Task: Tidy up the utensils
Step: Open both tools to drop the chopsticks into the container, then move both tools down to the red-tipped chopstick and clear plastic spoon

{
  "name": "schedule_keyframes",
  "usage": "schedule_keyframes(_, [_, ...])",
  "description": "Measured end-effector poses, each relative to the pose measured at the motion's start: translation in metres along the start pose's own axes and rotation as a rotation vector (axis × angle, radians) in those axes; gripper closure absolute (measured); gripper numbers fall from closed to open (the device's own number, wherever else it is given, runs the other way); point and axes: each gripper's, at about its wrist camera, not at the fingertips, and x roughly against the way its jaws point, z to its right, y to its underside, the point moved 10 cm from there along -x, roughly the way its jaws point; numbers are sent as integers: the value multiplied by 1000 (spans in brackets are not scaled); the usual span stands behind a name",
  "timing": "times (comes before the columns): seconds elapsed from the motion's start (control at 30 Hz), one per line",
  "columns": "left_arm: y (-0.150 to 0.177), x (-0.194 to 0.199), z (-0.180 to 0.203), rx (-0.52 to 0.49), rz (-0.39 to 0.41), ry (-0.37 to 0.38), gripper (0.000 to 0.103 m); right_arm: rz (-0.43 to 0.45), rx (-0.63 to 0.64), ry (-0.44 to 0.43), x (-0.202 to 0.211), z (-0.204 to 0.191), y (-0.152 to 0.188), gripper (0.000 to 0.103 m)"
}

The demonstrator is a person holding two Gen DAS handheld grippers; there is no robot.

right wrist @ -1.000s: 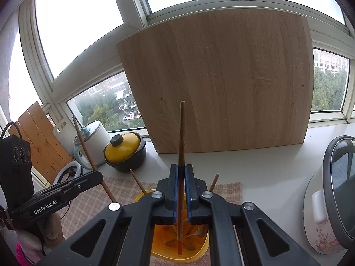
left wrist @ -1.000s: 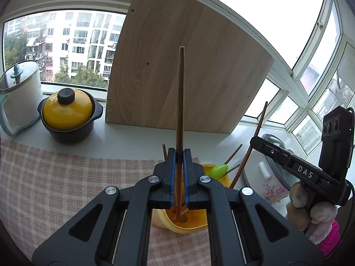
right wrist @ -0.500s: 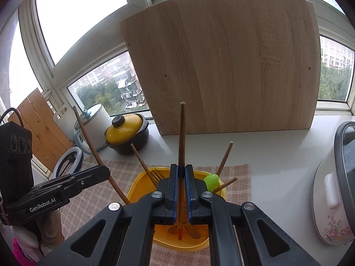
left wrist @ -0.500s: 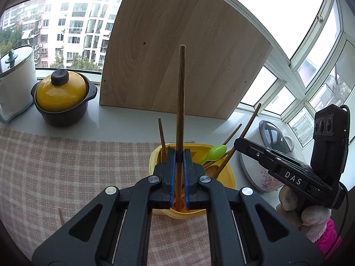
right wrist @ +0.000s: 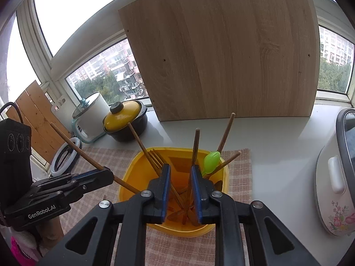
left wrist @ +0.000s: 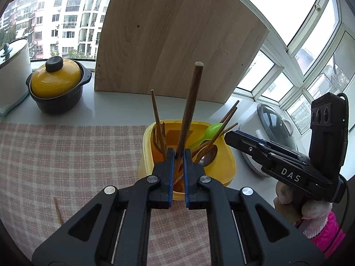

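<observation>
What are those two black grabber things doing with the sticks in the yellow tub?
A person is tidying utensils into the yellow tub. The left gripper grips a long wooden stick, its lower end pointing down into the tub. The right gripper has its fingers opening around a wooden handle that stands in the tub beside a fork and a green spoon.

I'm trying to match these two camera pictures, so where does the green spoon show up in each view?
Left wrist view: green spoon right of centre, at the far right rim.
Right wrist view: green spoon slightly right of centre, at the far rim.
Shared landmark: the yellow container.
</observation>
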Motion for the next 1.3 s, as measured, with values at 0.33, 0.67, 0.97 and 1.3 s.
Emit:
schedule_keyframes(0.33, [3, 24, -11, 3, 26, -12, 80, 8, -12, 20, 11, 1, 9, 71])
schedule_keyframes(0.67, [11, 52, -27, -19, 52, -46, 80, 36, -9, 30, 25, -8, 14, 50])
schedule_keyframes(0.97, [26, 79, -70, -12, 80, -125, 80, 37, 47, -4, 35, -41, 30, 37])
schedule_keyframes(1.3, [72, 94, -136, 54, 1, -203, 80, -14, 93, -77, 29, -88, 69, 37])
